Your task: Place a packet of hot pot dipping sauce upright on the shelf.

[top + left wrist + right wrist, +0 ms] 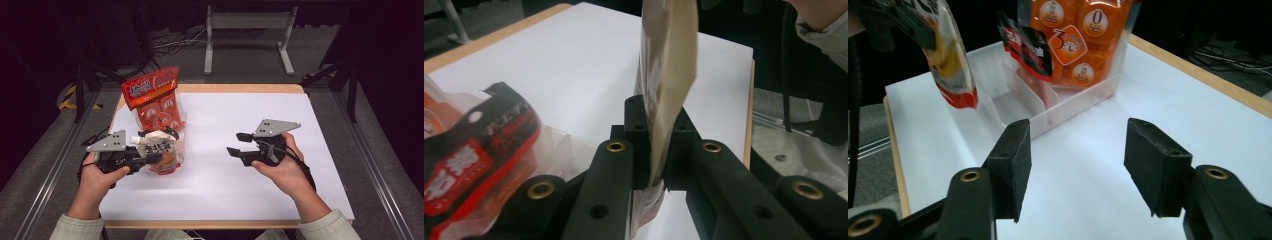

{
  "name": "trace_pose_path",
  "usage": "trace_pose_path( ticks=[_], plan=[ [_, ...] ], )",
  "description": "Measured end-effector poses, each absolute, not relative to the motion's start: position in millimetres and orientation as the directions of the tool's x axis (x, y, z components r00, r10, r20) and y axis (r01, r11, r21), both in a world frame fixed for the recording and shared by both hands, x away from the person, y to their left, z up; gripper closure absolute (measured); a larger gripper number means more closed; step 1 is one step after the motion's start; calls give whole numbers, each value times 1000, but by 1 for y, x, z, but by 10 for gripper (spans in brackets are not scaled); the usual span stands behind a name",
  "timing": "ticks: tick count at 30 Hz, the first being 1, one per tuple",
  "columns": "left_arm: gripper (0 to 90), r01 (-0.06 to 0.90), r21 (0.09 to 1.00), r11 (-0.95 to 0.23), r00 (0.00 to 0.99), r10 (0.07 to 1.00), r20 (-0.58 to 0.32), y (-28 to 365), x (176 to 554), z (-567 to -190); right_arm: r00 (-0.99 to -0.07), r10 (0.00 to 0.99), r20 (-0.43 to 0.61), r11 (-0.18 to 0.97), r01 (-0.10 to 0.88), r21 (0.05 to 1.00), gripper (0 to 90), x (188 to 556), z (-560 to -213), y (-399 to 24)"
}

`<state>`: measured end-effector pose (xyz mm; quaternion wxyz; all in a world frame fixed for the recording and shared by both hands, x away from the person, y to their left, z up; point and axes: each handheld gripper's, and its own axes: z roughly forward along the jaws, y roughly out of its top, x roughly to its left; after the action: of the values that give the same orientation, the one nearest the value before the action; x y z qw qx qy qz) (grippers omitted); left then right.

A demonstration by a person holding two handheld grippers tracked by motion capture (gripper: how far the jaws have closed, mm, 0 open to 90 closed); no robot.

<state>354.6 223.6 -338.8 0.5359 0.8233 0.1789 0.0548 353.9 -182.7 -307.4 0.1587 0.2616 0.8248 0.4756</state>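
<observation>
Forearms enter from the near table edge, palms turned inward. Left gripper (150,157) is clenched on a cream spouted pouch (159,152), held lifted over the near end of a clear plastic tray (998,65) at the white mat's (240,165) left side. Right gripper (239,144) is released, jaws apart with nothing between them, over bare mat mid-table. Tray's far compartment holds an upright orange multi-pack bag (157,100); a small red-and-black sachet (1023,45) stands between the dividers.

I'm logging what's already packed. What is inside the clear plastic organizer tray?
The clear tray holds an upright orange snack bag and a small dark red-and-black packet. The near compartment looks empty, though the cream pouch in the left gripper covers part of it.
</observation>
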Motion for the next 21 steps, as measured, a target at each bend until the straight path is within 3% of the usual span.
trace_pose_path(
  ticks=[21],
  plan=[
    [839, 197, 934, -299, 889, 455, -42, 245, 363, -335, -749, 662, 25, 372, 357, 857, 444, 363, -315, -212]
  ],
)
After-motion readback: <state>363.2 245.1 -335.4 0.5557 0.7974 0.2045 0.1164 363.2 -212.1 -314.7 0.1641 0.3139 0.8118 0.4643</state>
